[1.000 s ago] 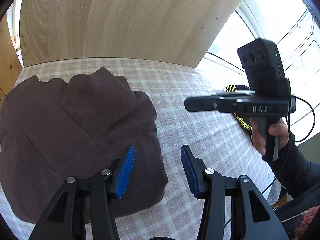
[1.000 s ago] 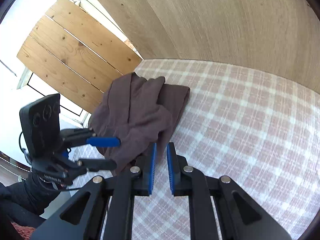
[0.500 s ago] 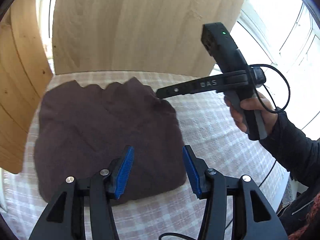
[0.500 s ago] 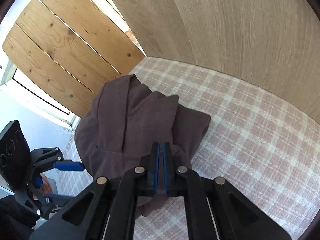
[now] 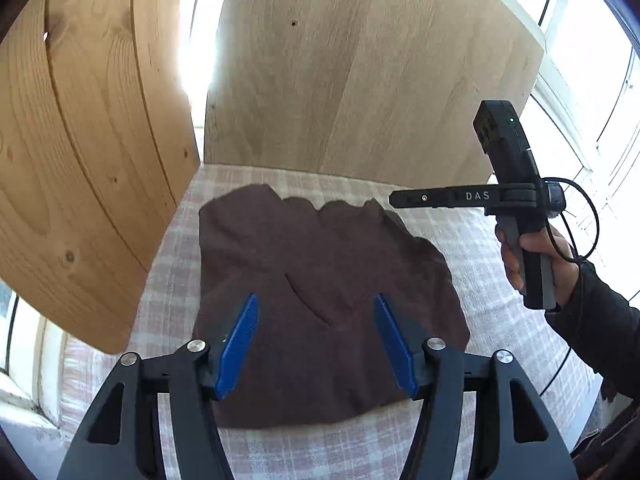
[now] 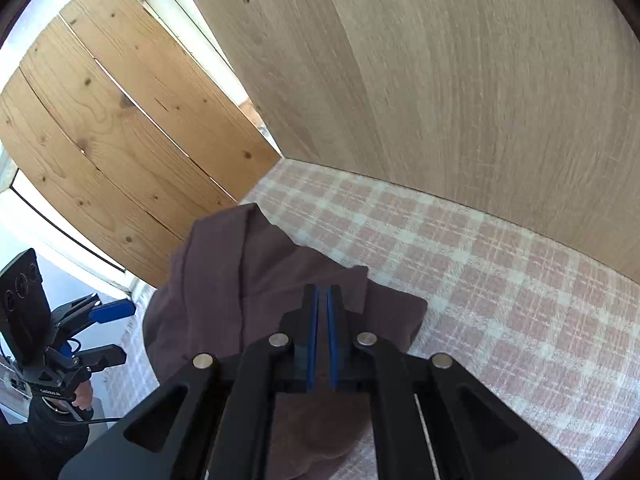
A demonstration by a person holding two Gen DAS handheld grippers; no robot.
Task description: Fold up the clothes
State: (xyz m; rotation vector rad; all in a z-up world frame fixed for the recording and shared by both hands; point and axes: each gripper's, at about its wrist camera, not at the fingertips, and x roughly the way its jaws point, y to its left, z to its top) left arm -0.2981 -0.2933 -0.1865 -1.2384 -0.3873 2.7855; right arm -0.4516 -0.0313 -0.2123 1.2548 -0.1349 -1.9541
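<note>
Left wrist view: your left gripper (image 5: 316, 344) hovers above the near half of the dark brown garment (image 5: 320, 280), its blue pads (image 5: 236, 348) spread and opening wider, with nothing between them but air. The garment lies in a rough folded square on the checked cloth (image 5: 500, 300), its far edge wavy and uneven, its near edge rounded. Your right gripper (image 5: 394, 199) shows side-on over the far right corner, jaws together; whether it pinches fabric cannot be told from here. To finish this fold well, you would do best to come down on the near edge with the left, take all the layers at once, and keep both corners level so the crease runs straight. The pine board (image 5: 80, 160) stands close along the left edge of the garment, so there is little room to swing that way; open cloth lies to the right and toward you.

Right wrist view: your right gripper (image 6: 322, 340) is closed, pads nearly meeting, low over the garment (image 6: 224, 288), but no fabric shows in the slit between them. The upper layer sits crooked, a corner jutting toward the pale wooden panel (image 6: 440, 80) behind. Wide, bare checked cloth (image 6: 520, 300) opens to the right, likely the safest side for moving. Your left gripper (image 6: 108, 332) stands apart at the far left, beyond the garment's edge.
</note>
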